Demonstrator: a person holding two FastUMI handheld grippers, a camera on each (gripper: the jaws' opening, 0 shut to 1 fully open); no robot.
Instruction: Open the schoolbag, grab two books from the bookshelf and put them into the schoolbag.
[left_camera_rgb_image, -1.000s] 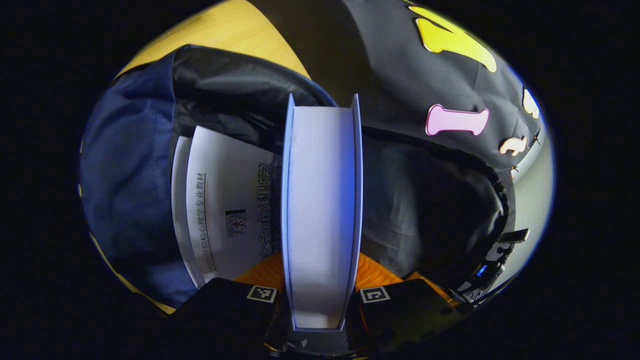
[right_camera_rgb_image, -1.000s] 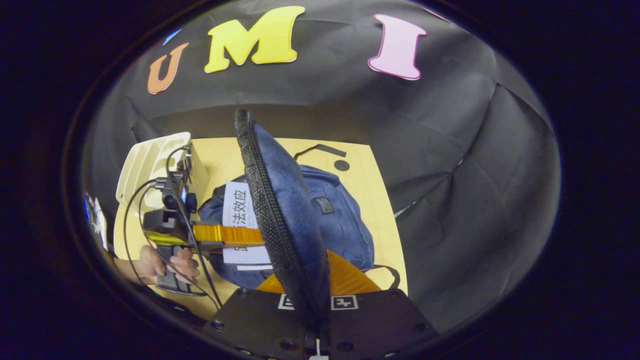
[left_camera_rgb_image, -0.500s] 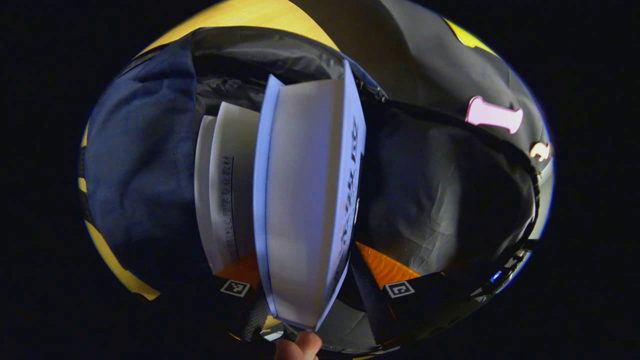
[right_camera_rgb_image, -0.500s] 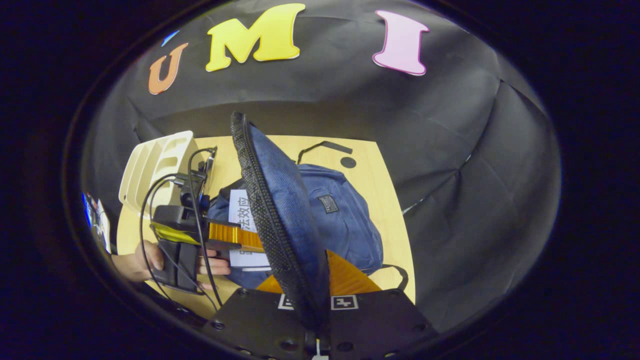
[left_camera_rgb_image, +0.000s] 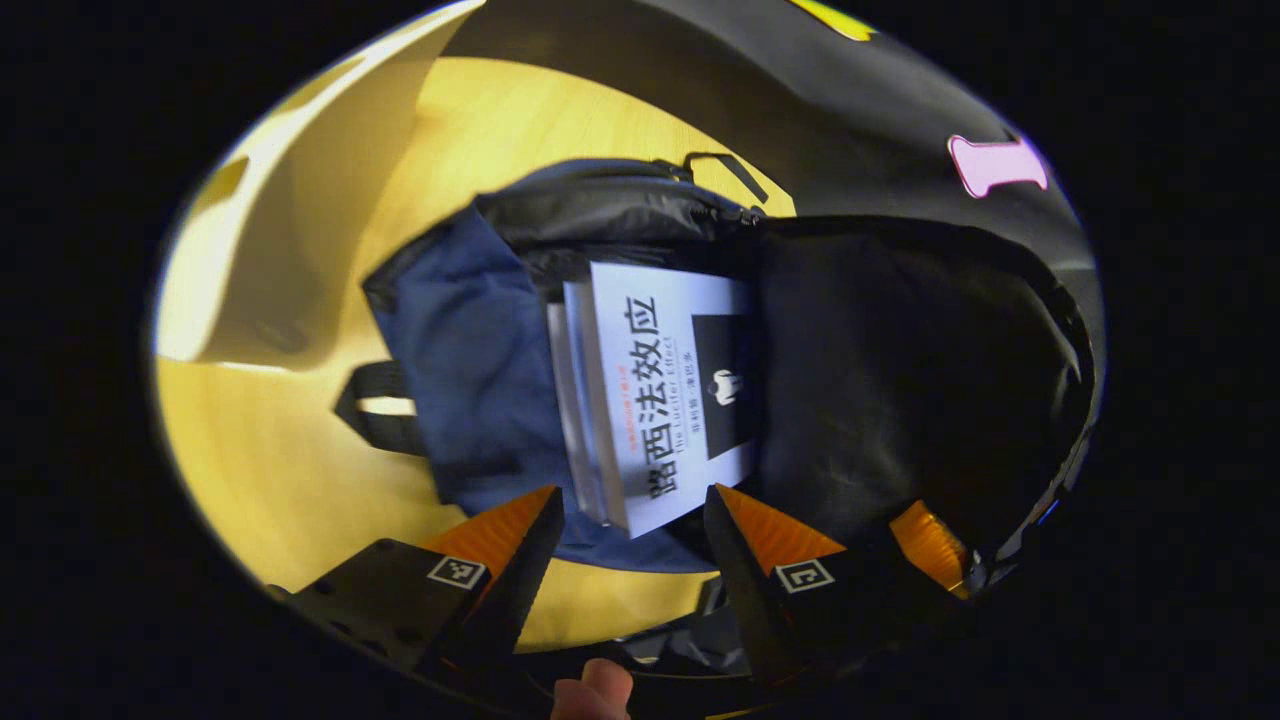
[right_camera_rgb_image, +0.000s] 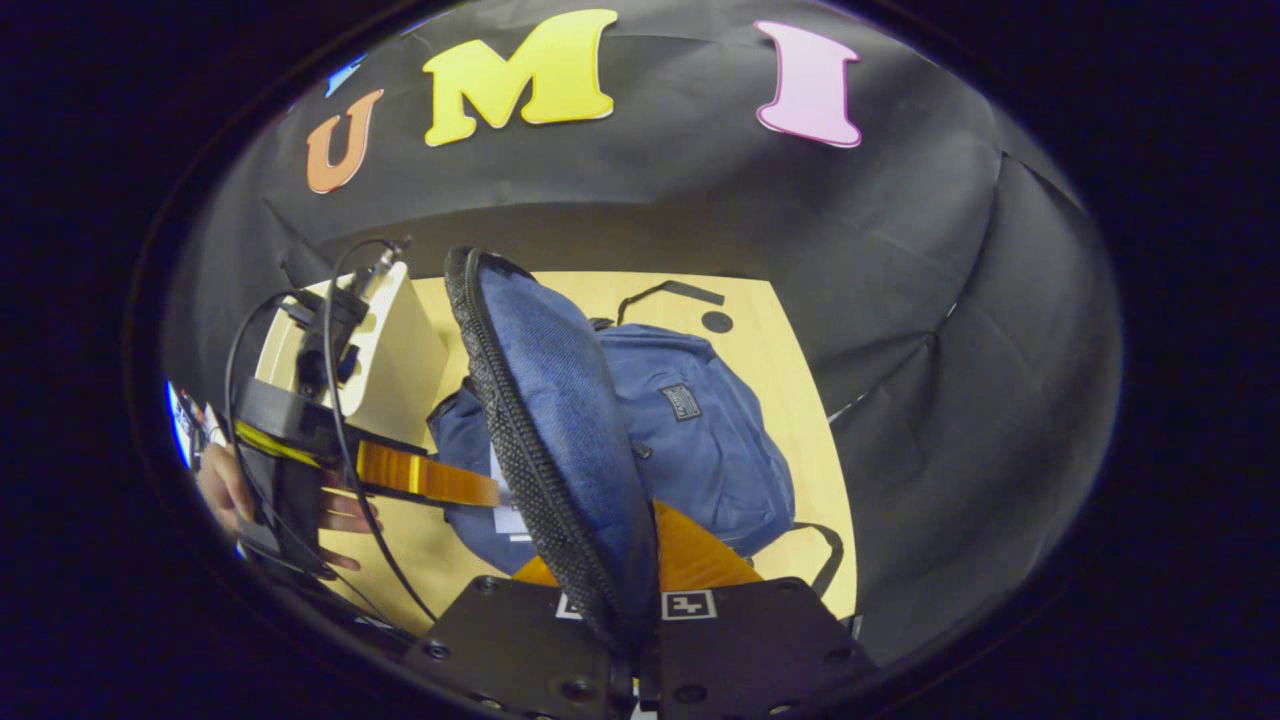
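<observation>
Left gripper view: left gripper (left_camera_rgb_image: 630, 520) gapes empty above two books (left_camera_rgb_image: 660, 400) stacked inside the schoolbag (left_camera_rgb_image: 470, 350) mid-worktop; right gripper (right_camera_rgb_image: 640, 590) pinches the flap (right_camera_rgb_image: 550, 400) upright, keeping the mouth open.

A pale wooden surface (right_camera_rgb_image: 760, 380) carries the blue schoolbag (right_camera_rgb_image: 700, 450), lying flat at its middle, and a cream bookshelf (right_camera_rgb_image: 395, 350) standing near the schoolbag at one edge.

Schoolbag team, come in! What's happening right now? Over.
Left gripper open, holding nothing. Right gripper shut on bag flap, lifting it. Two books lying inside schoolbag. Nothing in the way.
</observation>
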